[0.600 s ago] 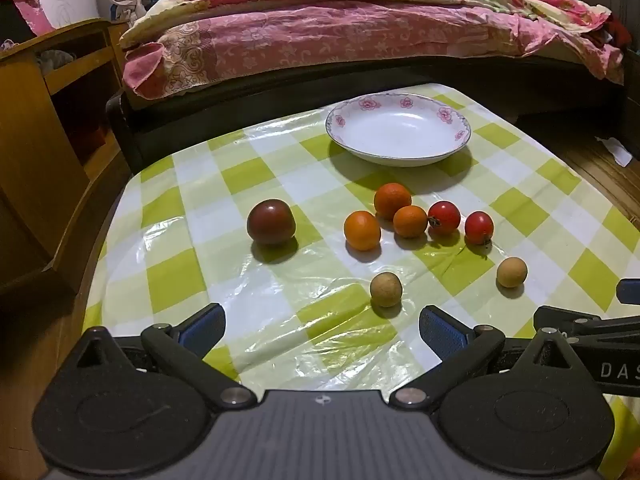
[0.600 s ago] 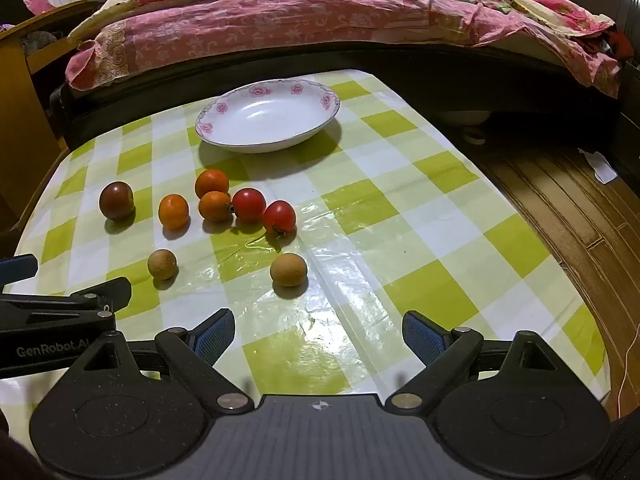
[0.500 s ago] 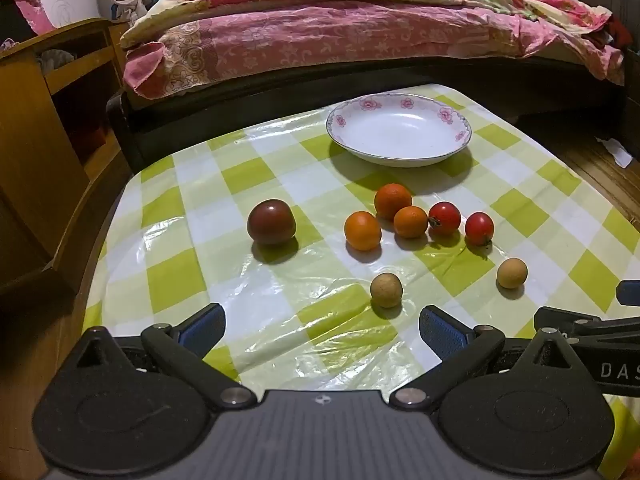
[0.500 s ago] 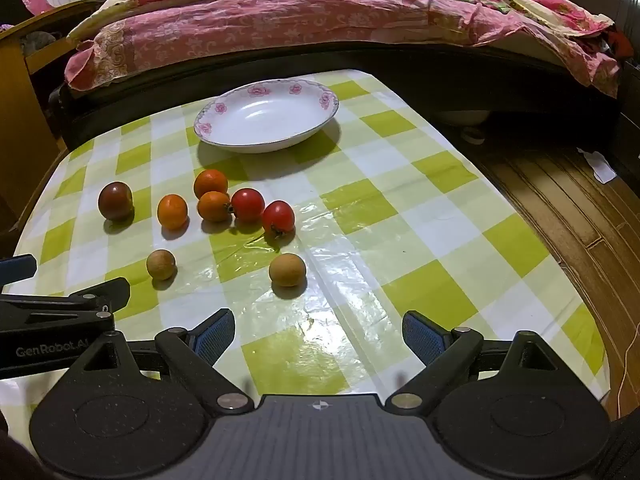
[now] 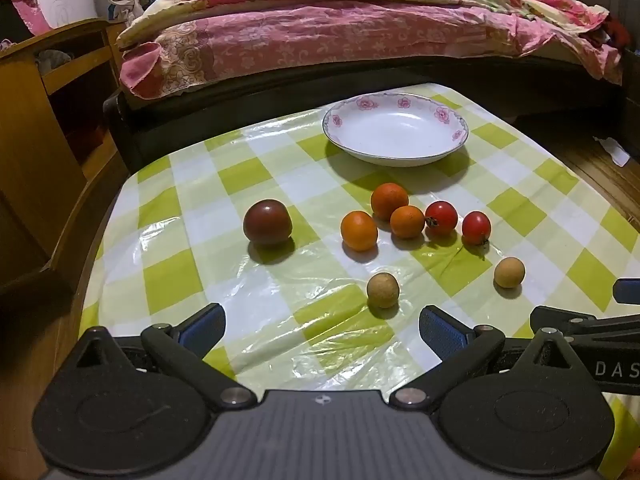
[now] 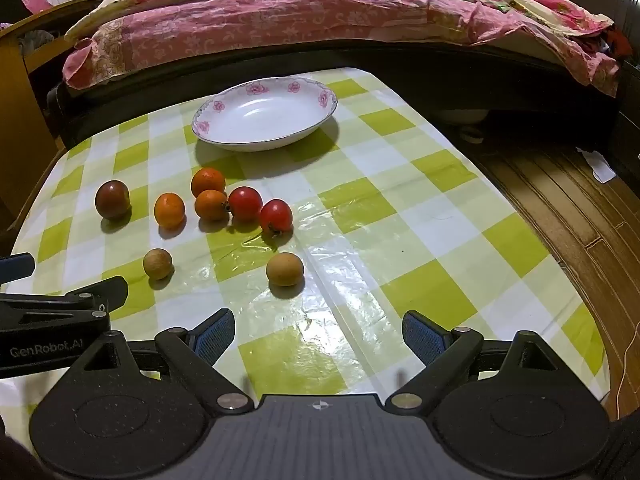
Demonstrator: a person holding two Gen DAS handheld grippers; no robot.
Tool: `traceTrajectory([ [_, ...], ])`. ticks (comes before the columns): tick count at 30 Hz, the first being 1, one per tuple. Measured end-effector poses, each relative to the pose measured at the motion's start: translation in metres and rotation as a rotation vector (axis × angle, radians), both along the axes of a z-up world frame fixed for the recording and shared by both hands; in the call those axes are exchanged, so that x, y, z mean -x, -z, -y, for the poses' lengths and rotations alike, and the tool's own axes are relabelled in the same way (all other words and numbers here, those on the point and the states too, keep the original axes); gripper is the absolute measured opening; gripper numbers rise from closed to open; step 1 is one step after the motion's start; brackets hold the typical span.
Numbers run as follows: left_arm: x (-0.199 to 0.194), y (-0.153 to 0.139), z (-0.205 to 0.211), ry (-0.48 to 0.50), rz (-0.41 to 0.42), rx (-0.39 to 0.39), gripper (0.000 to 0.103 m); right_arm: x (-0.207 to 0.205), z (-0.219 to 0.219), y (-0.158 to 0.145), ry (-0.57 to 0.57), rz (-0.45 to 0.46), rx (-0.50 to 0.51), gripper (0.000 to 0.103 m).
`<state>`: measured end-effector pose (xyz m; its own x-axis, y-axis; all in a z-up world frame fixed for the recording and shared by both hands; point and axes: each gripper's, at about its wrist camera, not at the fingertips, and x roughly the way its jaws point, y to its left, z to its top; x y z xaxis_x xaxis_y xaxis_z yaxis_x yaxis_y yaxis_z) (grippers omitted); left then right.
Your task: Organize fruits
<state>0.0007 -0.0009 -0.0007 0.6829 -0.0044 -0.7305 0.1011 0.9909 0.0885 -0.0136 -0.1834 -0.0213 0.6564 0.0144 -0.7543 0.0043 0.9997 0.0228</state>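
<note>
Checked cloth covers the bench (image 5: 160, 280) beneath me; both my jaws stand spread and empty, left gripper (image 5: 320, 326) and right gripper (image 6: 318, 330). Beyond them all eight fruits (image 5: 407, 222) lie loose, the white dish (image 5: 394, 136) bare: nothing sorted yet.

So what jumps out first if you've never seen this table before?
The bright fruit: three oranges bunched beside two red tomatoes mid-table, with a dark tomato off alone to their left. Beyond them sits an empty flowered plate by the pink bedspread.
</note>
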Motion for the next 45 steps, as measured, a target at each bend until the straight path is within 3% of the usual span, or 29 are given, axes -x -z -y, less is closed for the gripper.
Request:
traceTrajectory([
  [37,-0.002,0.006,0.004,0.043,0.018,-0.011,0.103,-0.008,-0.006,0.006,-0.022,-0.026,0.017,0.077],
  [45,-0.002,0.010,0.002,0.065,0.020,0.023,0.099,-0.010,-0.006,0.008,-0.020,-0.037,0.017,0.076],
])
